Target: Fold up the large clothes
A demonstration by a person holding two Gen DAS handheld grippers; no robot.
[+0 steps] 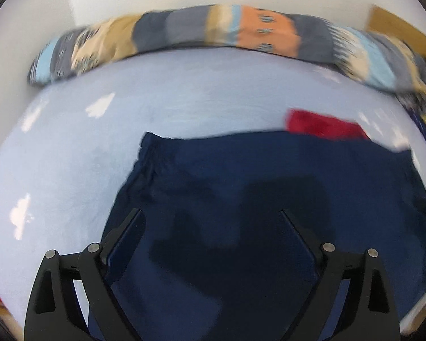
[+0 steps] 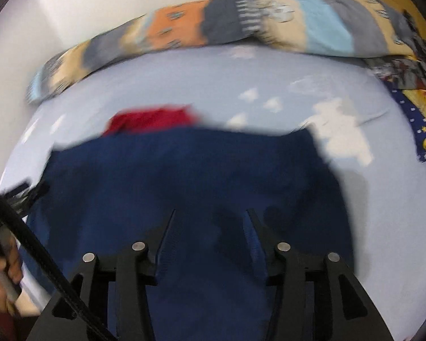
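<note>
Left wrist view: our left gripper [image 1: 211, 213] hangs over the navy garment [image 1: 269, 187], its 2 fingers spread wide, nothing between them. The garment lies flat on the pale blue sheet [image 1: 71, 156], a red cloth [image 1: 323, 126] at its far edge, a patterned blanket [image 1: 213, 28] rolled along the wall. Right wrist view: our right gripper [image 2: 210, 213] hovers above the same navy garment [image 2: 184, 164], fingers apart, holding nothing. Red cloth [image 2: 153, 119] beyond it; frame blurred.
</note>
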